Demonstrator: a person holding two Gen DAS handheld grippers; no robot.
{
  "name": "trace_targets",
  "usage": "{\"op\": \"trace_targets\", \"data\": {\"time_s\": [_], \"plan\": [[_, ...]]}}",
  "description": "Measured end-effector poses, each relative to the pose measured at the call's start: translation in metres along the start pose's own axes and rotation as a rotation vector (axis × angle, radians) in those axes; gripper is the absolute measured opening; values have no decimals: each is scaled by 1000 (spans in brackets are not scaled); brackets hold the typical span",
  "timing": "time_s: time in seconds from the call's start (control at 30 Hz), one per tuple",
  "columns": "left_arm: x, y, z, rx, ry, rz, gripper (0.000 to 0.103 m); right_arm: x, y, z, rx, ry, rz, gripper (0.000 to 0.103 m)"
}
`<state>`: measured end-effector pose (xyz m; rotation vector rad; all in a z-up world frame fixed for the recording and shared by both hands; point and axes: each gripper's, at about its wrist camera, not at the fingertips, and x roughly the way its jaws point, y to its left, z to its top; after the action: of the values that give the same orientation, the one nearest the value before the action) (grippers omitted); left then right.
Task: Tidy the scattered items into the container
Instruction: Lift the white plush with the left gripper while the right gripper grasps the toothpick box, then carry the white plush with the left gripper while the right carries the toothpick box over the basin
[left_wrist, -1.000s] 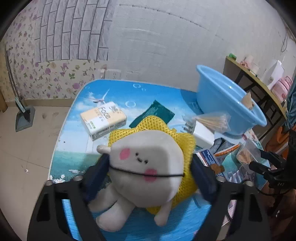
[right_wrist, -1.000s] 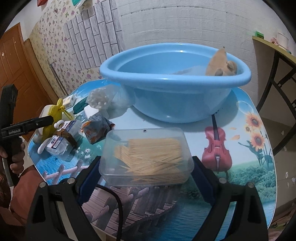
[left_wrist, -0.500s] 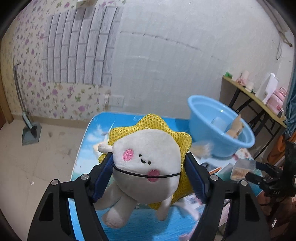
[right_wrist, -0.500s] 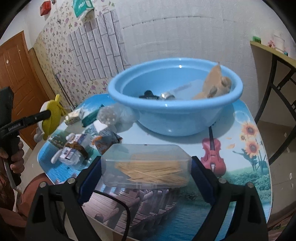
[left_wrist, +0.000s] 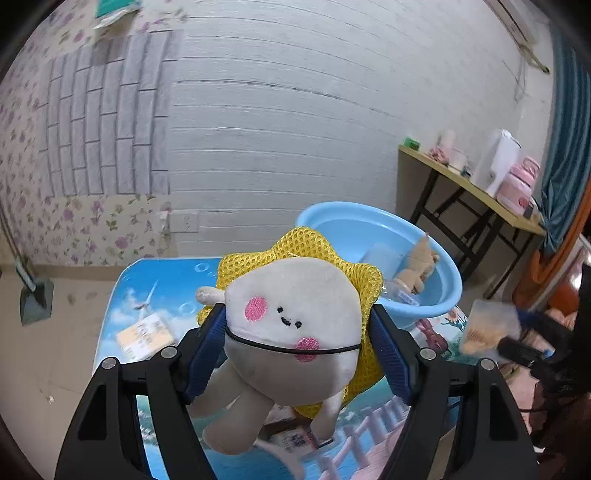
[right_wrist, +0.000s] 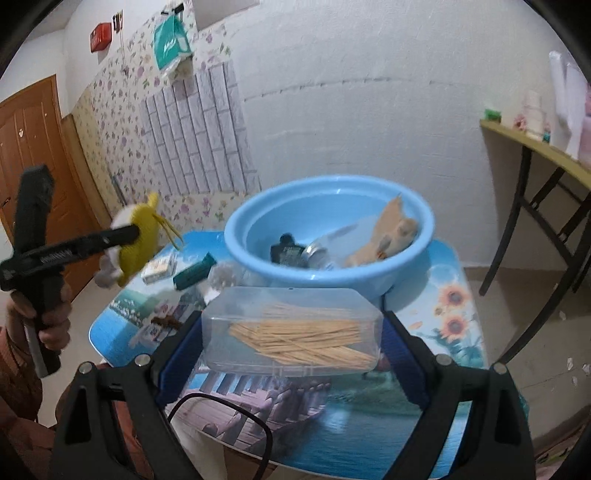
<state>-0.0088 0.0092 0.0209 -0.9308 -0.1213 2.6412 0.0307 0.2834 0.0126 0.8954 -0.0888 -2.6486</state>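
Left tool (left_wrist: 297, 354) tilted downward gripping plush toy (left_wrist: 291, 325), right tool (right_wrist: 291, 336) tilted downward clamping toothpick box (right_wrist: 295, 328) above table (right_wrist: 450, 314)

I see a cream plush toy (left_wrist: 291, 325) with pink cheeks and a yellow mesh back. The basin (right_wrist: 332, 236) is light blue. The clear box (right_wrist: 291, 332) holds pale tan sticks. My surface (right_wrist: 454, 314) shows printed sunflowers, a violin, water and sky-blue scenery.

Left gripper (left_wrist: 297, 354) jaws clamped wide, right gripper (right_wrist: 291, 332) likewise, both raised
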Motion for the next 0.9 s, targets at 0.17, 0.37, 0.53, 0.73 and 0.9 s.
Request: {"op": "trace_targets", "data": {"time_s": [0.17,0.37,0.53,0.73,0.9], "plan": [[2,-25,13,35,-12,-44,75,-16,-8,15,8,-62,-20,93],[19,-45,24,66,6,-69,76,-26,-12,33,10,-126,-28,93],[33,-60,29,88,24,-92,76,-19,-15,45,19,-147,-27,93],[48,-70,37,108,30,-95,76,-3,-22,52,15,-144,-15,93],[68,-74,39,119,69,-77,76,18,-34,54,31,-129,3,93]]}}
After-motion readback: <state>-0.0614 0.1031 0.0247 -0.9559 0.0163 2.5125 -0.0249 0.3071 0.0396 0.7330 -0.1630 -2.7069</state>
